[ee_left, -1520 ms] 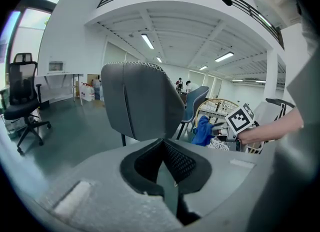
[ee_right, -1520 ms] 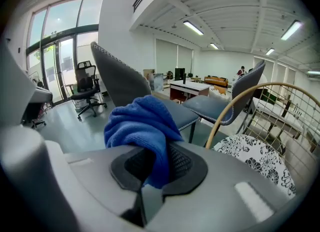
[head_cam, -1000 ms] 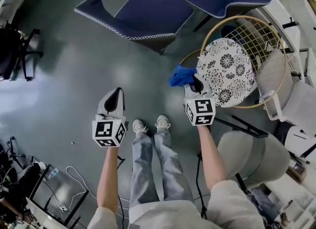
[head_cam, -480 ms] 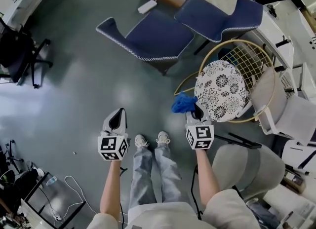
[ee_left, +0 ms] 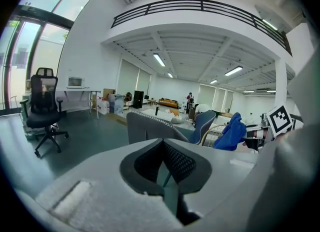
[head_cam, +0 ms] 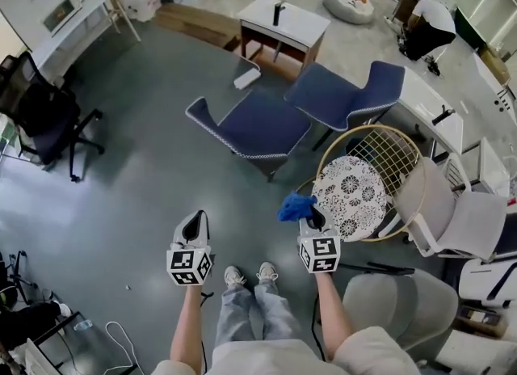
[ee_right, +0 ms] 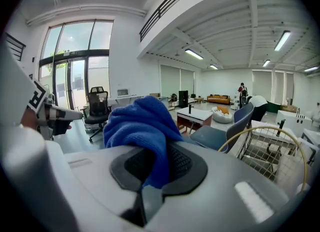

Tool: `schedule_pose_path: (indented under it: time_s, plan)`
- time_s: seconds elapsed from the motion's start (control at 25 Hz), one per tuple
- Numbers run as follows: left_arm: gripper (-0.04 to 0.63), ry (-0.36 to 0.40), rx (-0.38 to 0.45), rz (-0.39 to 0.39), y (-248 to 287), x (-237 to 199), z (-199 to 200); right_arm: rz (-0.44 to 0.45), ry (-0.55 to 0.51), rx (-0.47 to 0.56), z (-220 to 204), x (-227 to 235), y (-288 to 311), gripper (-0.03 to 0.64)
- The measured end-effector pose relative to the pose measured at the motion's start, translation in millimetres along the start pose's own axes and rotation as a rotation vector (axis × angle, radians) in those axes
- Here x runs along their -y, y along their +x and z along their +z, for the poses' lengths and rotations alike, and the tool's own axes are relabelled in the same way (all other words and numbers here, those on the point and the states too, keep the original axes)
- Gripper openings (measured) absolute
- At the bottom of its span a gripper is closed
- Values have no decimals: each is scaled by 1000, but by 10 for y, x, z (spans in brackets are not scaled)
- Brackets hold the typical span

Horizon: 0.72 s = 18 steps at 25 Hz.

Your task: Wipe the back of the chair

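My right gripper (head_cam: 313, 215) is shut on a bunched blue cloth (head_cam: 295, 206), which bulges out above the jaws (ee_right: 140, 123). It hangs just left of a round gold wire chair (head_cam: 380, 136) with a black-and-white floral cushion (head_cam: 350, 195), not touching it. Out to the left, my left gripper (head_cam: 192, 223) is held over the grey floor, shut with nothing in it (ee_left: 162, 148). The cloth (ee_left: 231, 132) also shows at the right of the left gripper view. Two blue padded chairs (head_cam: 257, 123) (head_cam: 346, 93) stand further ahead.
A white chair (head_cam: 452, 216) and a grey round chair (head_cam: 400, 297) stand at the right. A black office chair (head_cam: 44, 111) is at the far left, a small white table (head_cam: 283, 22) beyond the blue chairs. A person (head_cam: 426, 22) crouches far back right.
The head view has tilted up and now takes in much more of the room. Both grippers sit lower and smaller in it. The blue cloth stays held beside the floral cushion.
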<state>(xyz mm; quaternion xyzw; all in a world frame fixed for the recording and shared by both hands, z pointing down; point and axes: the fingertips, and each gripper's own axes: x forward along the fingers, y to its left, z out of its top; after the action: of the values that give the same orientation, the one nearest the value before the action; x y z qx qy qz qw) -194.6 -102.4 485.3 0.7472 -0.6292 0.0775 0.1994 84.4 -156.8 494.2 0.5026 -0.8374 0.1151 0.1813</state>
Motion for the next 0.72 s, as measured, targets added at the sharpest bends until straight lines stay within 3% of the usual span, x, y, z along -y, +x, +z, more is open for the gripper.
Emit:
schedule_pose_path:
  time_s: [0.32, 0.72]
  plan:
    - [2, 70, 76, -9, -211, 93, 807, -20, -16, 90, 912, 83, -225, 41]
    - [2, 93, 139, -2, -524, 147, 1423, -16, -39, 172, 1669, 67, -524, 41]
